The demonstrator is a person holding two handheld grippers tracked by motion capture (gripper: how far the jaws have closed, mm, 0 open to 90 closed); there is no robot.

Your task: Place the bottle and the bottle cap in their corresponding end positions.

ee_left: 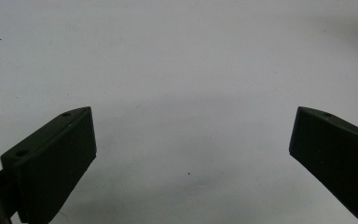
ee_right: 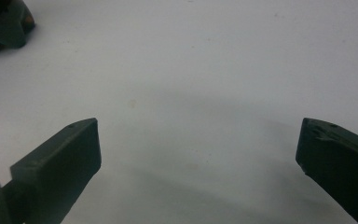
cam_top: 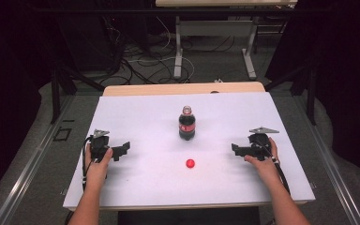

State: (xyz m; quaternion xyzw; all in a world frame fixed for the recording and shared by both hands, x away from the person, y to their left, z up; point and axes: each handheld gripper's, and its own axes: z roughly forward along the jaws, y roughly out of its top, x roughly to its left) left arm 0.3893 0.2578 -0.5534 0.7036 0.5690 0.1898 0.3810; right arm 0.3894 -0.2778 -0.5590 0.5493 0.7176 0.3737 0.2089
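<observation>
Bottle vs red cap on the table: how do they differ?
The bottle stands upright and tall at mid-table; the red cap is a small low piece lying on the white tabletop. The bottle is dark with a red label; the cap is plain red. The bottle sits farther from the person, the cap nearer. Shared: both stand apart from the open left gripper and right gripper.
</observation>
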